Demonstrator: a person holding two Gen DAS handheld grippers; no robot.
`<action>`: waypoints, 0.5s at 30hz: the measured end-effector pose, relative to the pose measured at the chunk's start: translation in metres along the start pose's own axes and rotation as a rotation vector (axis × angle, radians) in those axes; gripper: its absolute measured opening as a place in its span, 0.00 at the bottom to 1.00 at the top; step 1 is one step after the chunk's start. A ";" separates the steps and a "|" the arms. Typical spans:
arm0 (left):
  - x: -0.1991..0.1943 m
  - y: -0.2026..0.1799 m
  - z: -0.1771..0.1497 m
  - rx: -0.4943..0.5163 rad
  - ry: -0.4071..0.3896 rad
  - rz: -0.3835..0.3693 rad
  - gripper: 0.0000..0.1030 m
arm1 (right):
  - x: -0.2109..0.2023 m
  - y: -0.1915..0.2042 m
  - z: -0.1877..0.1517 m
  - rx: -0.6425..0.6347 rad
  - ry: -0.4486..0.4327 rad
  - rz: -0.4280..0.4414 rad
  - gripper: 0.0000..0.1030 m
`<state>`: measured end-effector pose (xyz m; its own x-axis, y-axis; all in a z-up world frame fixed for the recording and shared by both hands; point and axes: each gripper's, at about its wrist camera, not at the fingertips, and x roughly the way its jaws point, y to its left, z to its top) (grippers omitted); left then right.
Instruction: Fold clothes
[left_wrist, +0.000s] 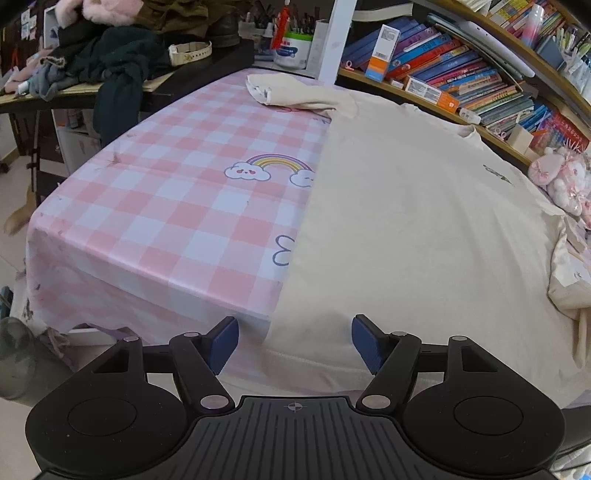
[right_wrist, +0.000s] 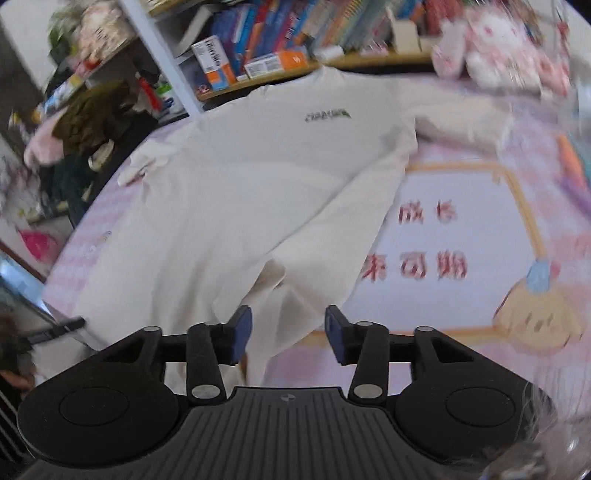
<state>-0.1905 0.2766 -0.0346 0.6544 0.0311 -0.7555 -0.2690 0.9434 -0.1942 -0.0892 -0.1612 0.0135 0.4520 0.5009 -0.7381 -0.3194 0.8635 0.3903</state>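
A cream long-sleeved shirt (left_wrist: 413, 221) lies spread on a table with a pink checked cloth (left_wrist: 166, 206). One sleeve (left_wrist: 295, 94) lies at the far end in the left wrist view. My left gripper (left_wrist: 293, 341) is open and empty, just above the shirt's near hem. In the blurred right wrist view the shirt (right_wrist: 240, 192) shows a small green logo (right_wrist: 327, 115), and its lower right corner is folded over onto the body. My right gripper (right_wrist: 288, 332) is open, with that folded cloth lying between its fingers but not pinched.
A bookshelf (left_wrist: 461, 77) full of books runs along the table's far side. A dark side table (left_wrist: 155, 79) with piled clothes stands at the far left. Pink plush toys (left_wrist: 561, 177) sit at the right. The tablecloth has a printed picture panel (right_wrist: 461, 243).
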 end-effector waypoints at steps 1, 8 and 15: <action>0.000 0.001 0.000 0.001 0.001 -0.004 0.67 | 0.003 -0.002 -0.001 0.041 -0.007 0.024 0.44; 0.000 0.005 -0.001 0.000 0.011 -0.030 0.67 | 0.051 0.003 0.024 0.204 0.062 0.017 0.45; -0.002 0.011 -0.002 0.046 0.031 -0.053 0.67 | -0.023 0.000 -0.007 0.368 -0.170 -0.127 0.05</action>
<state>-0.1962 0.2864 -0.0372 0.6443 -0.0286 -0.7642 -0.2019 0.9575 -0.2061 -0.1052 -0.1735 0.0270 0.6097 0.3648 -0.7037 0.0524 0.8673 0.4950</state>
